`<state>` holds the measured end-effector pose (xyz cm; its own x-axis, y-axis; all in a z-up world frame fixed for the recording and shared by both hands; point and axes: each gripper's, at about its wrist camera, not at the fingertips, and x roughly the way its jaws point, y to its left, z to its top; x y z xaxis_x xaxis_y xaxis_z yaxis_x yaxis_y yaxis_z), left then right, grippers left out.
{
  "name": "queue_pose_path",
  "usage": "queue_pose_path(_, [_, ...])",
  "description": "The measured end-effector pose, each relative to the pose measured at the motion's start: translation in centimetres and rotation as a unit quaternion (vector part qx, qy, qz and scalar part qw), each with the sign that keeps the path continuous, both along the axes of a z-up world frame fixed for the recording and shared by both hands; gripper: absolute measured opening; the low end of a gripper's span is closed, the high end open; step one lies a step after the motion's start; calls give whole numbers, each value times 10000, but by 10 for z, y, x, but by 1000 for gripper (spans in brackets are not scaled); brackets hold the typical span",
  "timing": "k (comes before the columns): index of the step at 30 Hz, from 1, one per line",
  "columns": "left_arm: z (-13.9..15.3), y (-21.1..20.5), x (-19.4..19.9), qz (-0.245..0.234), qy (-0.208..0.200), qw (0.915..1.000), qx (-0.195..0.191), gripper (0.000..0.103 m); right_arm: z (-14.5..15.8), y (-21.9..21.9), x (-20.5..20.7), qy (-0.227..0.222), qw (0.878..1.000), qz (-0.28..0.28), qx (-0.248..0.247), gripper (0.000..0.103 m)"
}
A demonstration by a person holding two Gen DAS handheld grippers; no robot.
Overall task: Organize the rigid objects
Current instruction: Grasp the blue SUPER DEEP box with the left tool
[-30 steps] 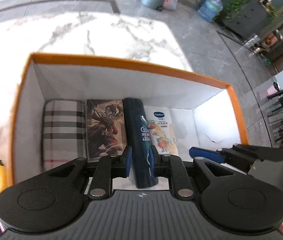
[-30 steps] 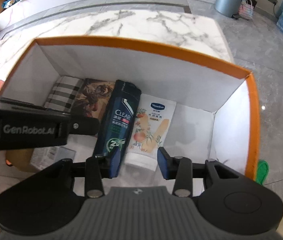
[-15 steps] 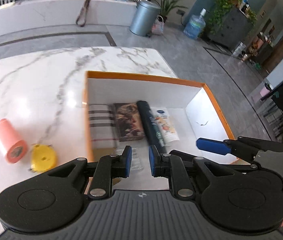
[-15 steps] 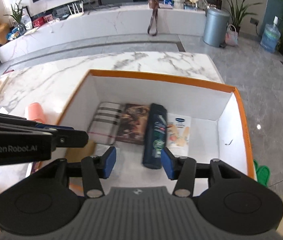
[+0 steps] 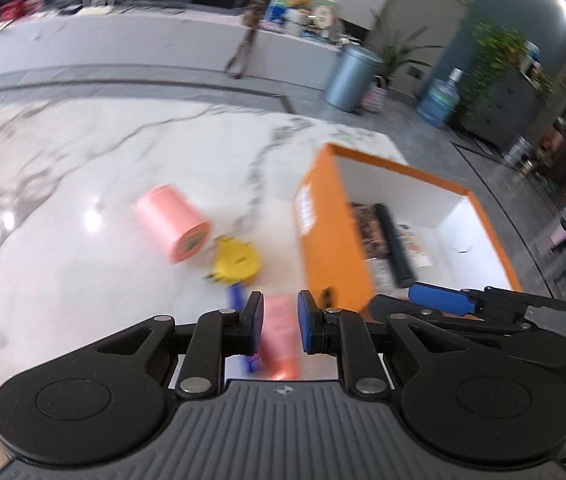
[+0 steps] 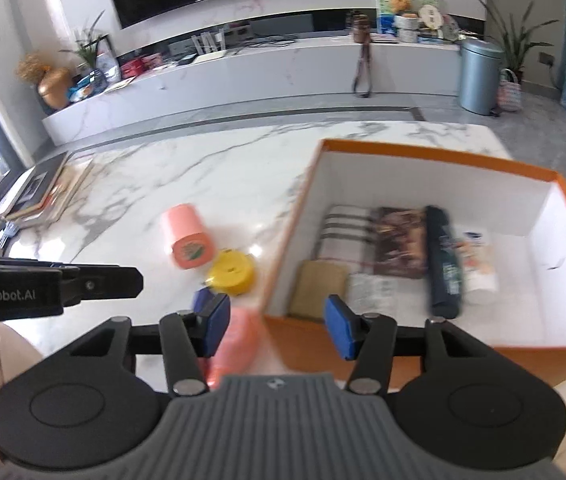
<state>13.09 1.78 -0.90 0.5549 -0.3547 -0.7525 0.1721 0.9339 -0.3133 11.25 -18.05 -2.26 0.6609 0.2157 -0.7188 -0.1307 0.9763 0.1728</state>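
both my tongs hang over the marble table (image 6: 211, 168). left gripper (image 5: 280, 326) is clenched to a narrow gap, empty. right gripper (image 6: 277, 328) has just been closing, jaws apart, nothing between them. orange box (image 6: 423, 152) holds a dark bottle (image 6: 445, 264); pink roll (image 6: 187, 236) and yellow disc (image 6: 231, 266) lie beside it.

One orange box (image 6: 423, 151) sits on one marble table (image 6: 203, 168). Inside it are six things: a plaid case (image 6: 343, 228), a picture card (image 6: 399, 240), a dark bottle (image 6: 445, 264), a white tube (image 6: 477, 264), a tan pad (image 6: 319, 288) and a leaflet (image 6: 373, 294). On the table are one pink roll (image 6: 187, 236), one yellow disc (image 6: 232, 271), one blue item (image 5: 237, 294) and what may be one pink tube (image 5: 281, 340), blurred.
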Motion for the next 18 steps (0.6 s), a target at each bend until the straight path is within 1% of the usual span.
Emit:
queue_pose_path(1, [-4,8,-2,72,26,10000,-1,20,-2,9,-2,11,10000,71,-10,47])
queue_pose_path(3, [-13,20,-5,209,95,9997,-16,20,-8,24,-6,65,9998,211,-32,47])
queue_pose_path(6, [-29,31,-7,307,279,9991,-104,20,-22,42,-6,277,9985,446,-128,45])
queue_pose_path(7, [-34,31,-6,490,341,9981,-157,20,-27,45,-5,366,9980,495,-152,42])
queue_pose_path(8, [-38,31,-4,450,385,9981,-191,21,-31,48,-3,463,9974,514,-176,40])
queue_pose_path(10, [-45,28,0,404,420,9980,-232,24,-39,51,3,616,9965,520,-205,32])
queue_pose_path(12, [-51,22,5,314,467,9981,-248,25,-45,53,8,734,9959,480,-217,31])
queue_pose_path(15, [-63,14,13,181,581,9976,-336,31,-54,54,13,873,9950,415,-237,31])
queue_pose_path(18, [-76,10,24,175,690,9970,-310,32,-63,55,18,1017,9937,388,-279,31])
